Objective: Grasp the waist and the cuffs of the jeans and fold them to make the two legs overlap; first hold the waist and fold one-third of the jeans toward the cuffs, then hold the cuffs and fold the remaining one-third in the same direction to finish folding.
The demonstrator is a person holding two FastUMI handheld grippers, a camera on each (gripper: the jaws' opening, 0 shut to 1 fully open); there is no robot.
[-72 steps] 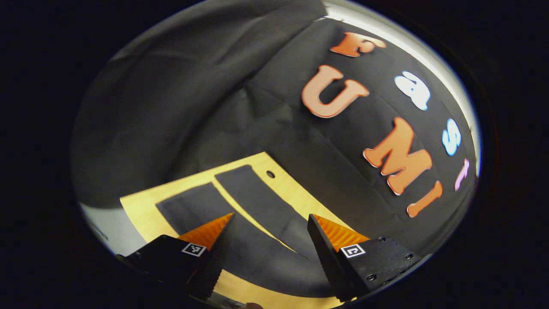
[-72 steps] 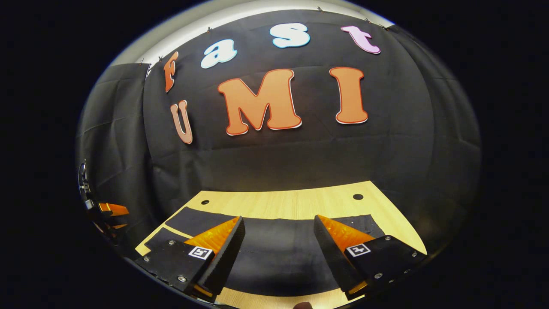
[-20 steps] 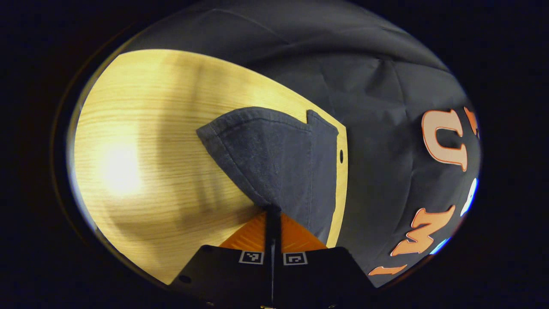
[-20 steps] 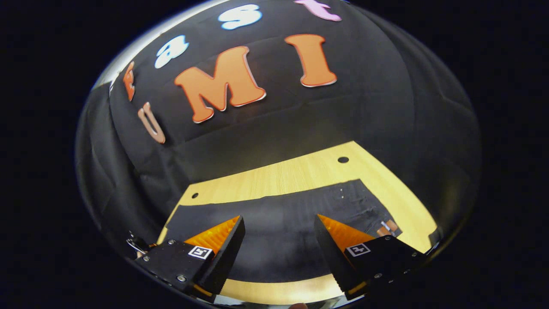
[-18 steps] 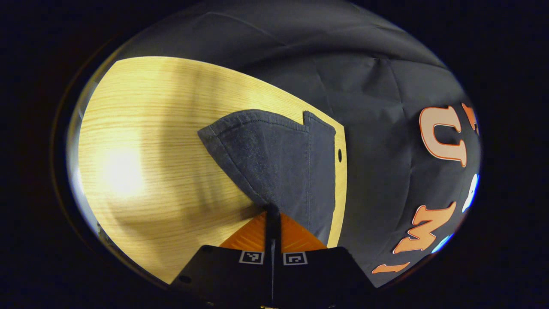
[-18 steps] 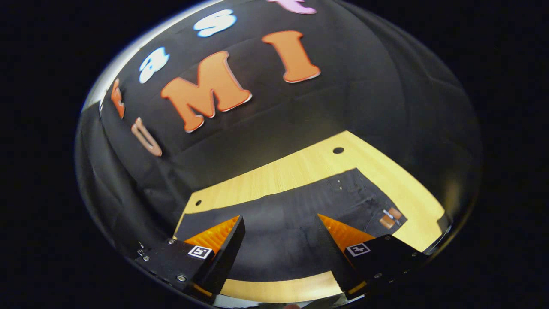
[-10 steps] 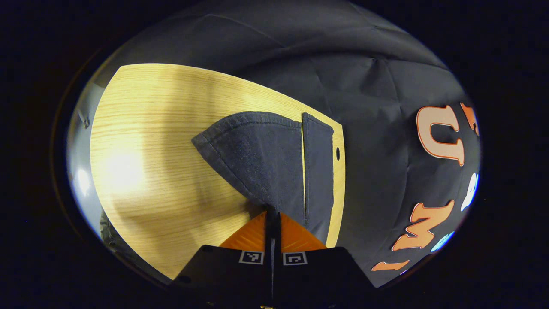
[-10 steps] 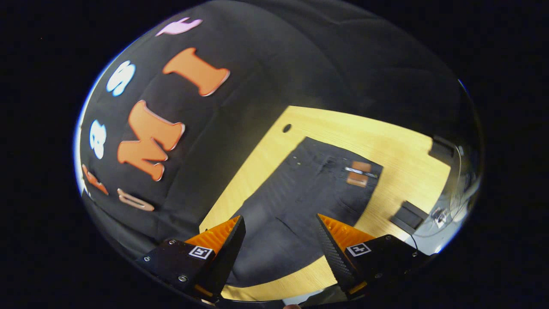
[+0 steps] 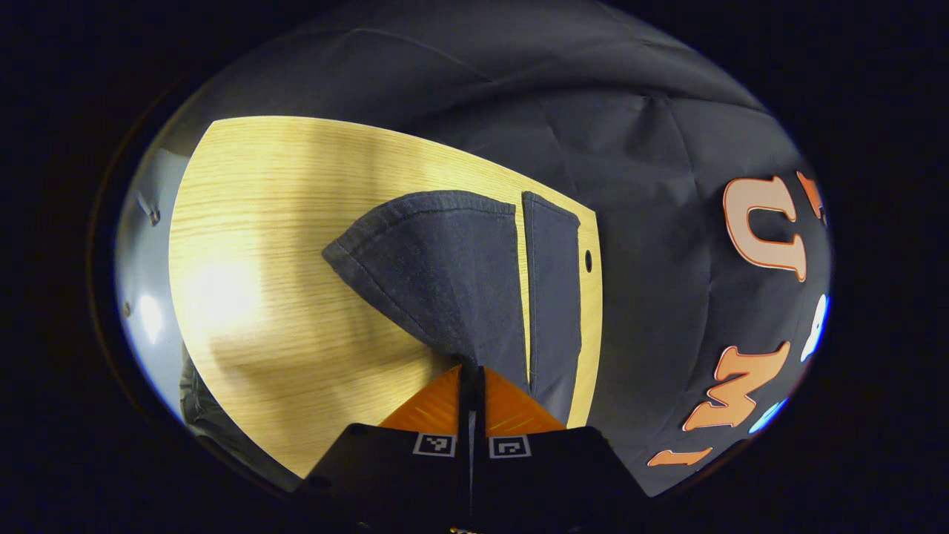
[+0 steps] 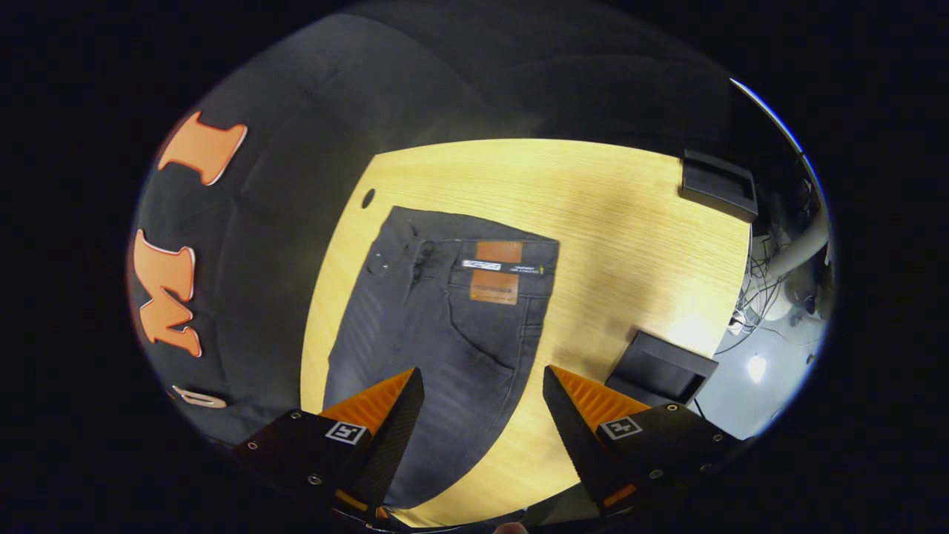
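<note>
Left gripper (image 9: pixel 470 365) clamped on near cuff (image 9: pixel 437 274); right gripper (image 10: pixel 482 386) agape above jeans (image 10: pixel 437 326), waist (image 10: pixel 474 241) at 12 o'clock ungrasped. Risk: legs skewing, cuff slipping.

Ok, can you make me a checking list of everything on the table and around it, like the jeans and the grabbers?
Surface: wooden table, with a round hole near the wall.
Job's things: dark jeans lie flat at the waist; one cuff is lifted beside the other leg.
Clutter: two black boxes at the table's edge.
Grippers: left gripper shut on the cuff; right gripper open above the jeans.
Cables: tangle past the table edge.
Surroundings: black cloth wall.
</note>
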